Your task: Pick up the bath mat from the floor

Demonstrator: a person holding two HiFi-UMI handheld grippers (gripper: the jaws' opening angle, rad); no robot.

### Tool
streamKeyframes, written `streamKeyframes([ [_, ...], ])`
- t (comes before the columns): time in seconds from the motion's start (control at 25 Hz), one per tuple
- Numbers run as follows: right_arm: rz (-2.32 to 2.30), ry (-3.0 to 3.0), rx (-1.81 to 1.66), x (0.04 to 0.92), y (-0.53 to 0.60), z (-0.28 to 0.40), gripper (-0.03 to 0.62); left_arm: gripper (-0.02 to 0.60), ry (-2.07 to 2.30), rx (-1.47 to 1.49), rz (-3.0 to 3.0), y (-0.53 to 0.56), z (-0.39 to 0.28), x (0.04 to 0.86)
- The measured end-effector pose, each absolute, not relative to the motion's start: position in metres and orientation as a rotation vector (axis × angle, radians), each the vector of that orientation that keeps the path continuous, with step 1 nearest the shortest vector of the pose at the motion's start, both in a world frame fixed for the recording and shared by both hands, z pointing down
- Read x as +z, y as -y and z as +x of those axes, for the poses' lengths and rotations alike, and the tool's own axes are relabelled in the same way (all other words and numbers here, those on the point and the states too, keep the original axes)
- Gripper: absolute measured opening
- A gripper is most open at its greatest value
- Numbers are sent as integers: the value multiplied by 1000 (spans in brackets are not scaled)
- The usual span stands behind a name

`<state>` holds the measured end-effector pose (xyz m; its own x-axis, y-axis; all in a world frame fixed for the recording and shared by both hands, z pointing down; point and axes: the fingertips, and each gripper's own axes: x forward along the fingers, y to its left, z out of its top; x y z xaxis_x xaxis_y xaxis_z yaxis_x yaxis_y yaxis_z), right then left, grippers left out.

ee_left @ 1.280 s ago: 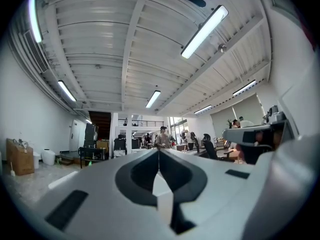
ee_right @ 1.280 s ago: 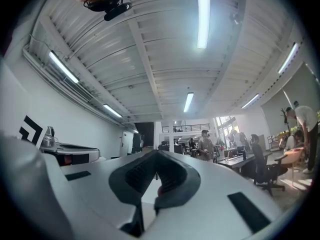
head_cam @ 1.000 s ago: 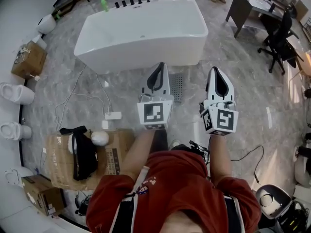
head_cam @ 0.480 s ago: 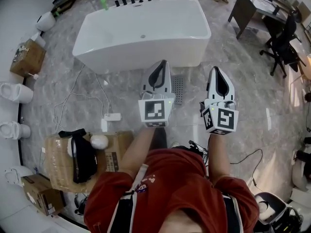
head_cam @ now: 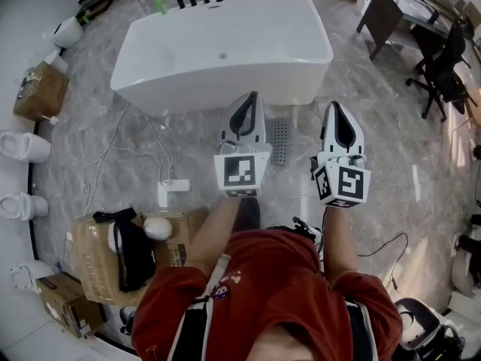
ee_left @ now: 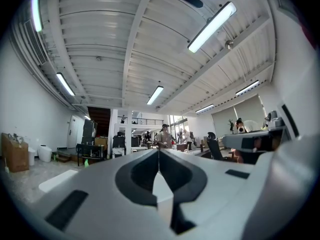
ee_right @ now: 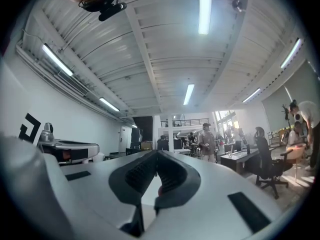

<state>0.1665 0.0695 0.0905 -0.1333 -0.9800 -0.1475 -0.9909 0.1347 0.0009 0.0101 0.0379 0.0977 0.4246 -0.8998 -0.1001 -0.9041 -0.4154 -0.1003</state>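
The right gripper (ee_right: 157,153) looks out into a big hall, jaws shut tip to tip, nothing between them; the left gripper (ee_right: 62,149) shows at the left edge, a black marker (ee_right: 31,126) above it; overhead, a ribbed white ceiling (ee_right: 150,49) carries strip lights (ee_right: 204,6); far off, a person (ee_right: 205,140) stands among desks (ee_right: 235,160); a black chair (ee_right: 265,166) stands at the right.

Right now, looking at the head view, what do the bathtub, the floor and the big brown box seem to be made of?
Bathtub: smooth glossy white, probably acrylic or ceramic, going by its even sheen. Floor: grey veined marble or marble-look tile, polished, with glare streaks at the right. Box: matte brown cardboard with folded flaps.
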Motion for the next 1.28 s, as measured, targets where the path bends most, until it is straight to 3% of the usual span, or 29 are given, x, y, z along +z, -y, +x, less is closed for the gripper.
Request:
streamKeyframes([
  [1.28, -2118, -2130, 255, 75, 97, 79, 12, 15, -1598, 64, -2590, 143, -98, 106],
])
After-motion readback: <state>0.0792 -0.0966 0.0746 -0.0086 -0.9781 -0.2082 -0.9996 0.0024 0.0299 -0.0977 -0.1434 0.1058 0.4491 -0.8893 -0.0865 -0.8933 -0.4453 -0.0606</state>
